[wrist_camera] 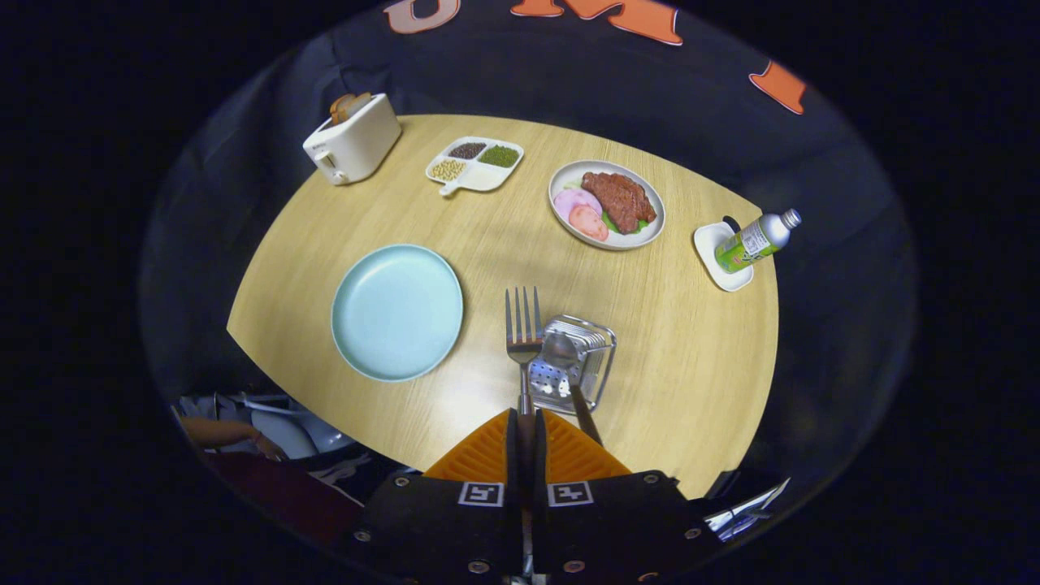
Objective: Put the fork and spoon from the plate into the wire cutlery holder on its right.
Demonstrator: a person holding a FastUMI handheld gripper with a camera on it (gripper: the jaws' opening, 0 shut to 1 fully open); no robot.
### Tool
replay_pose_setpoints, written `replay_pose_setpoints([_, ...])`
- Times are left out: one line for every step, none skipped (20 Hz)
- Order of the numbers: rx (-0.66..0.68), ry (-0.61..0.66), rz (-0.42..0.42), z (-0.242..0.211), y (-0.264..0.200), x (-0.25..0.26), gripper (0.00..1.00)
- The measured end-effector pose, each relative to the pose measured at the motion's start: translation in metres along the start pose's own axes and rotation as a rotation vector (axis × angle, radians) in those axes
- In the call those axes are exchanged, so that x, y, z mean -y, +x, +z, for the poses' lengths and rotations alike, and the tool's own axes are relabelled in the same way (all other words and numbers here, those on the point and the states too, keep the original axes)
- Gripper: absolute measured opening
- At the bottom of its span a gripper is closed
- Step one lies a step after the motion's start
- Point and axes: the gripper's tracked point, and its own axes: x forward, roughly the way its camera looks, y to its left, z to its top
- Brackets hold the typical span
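No legible txt. Bottle (754, 242) on the small white dish (715, 262) has a printed label, too small to read. Claw (526, 435) bears two square code markers, no words or nos.

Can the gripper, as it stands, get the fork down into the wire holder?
Probably yes. The gripper has its jaws shut on the fork, tines pointing away, just beside the wire holder. The spoon already rests in it, but open space seems left.

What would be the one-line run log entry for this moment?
gripper: shut on metal fork | spoon: in wire cutlery holder | round light-blue plate: empty | next: fork into holder
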Motion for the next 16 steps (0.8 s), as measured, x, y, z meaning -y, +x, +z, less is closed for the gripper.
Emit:
replay_pose_setpoints([-0.034, -0.017, 0.000, -0.002, 0.002, 0.007, 0.05])
replay_pose_setpoints([-0.067, -0.032, -0.006, -0.004, 0.004, 0.013, 0.05])
replay_pose_setpoints([-0.106, -0.052, -0.001, -0.007, 0.007, 0.017, 0.05])
replay_pose_setpoints([-0.147, -0.069, 0.006, -0.011, 0.011, 0.018, 0.05])
replay_pose_setpoints([-0.190, -0.082, 0.013, -0.015, 0.015, 0.022, 0.05])
replay_pose_setpoints([-0.227, -0.098, 0.019, -0.017, 0.019, 0.024, 0.05])
replay_pose_setpoints([-0.254, -0.115, 0.026, -0.017, 0.023, 0.025, 0.05])
replay_pose_setpoints([-0.275, -0.124, 0.028, -0.014, 0.027, 0.026, 0.05])
replay_pose_setpoints([-0.292, -0.136, 0.019, -0.013, 0.030, 0.030, 0.05])
replay_pose_setpoints([-0.299, -0.137, 0.015, -0.009, 0.032, 0.031, 0.05])
replay_pose_setpoints([-0.282, -0.131, 0.021, -0.006, 0.033, 0.029, 0.05])
replay_pose_setpoints([-0.261, -0.110, 0.032, -0.002, 0.031, 0.026, 0.05])
replay_pose_setpoints([-0.247, -0.096, 0.048, -0.002, 0.028, 0.024, 0.05])
replay_pose_setpoints([-0.246, -0.092, 0.058, -0.004, 0.024, 0.023, 0.05])
replay_pose_setpoints([-0.248, -0.088, 0.059, -0.009, 0.023, 0.025, 0.05])
replay_pose_setpoints([-0.263, -0.085, 0.053, -0.015, 0.021, 0.030, 0.05])
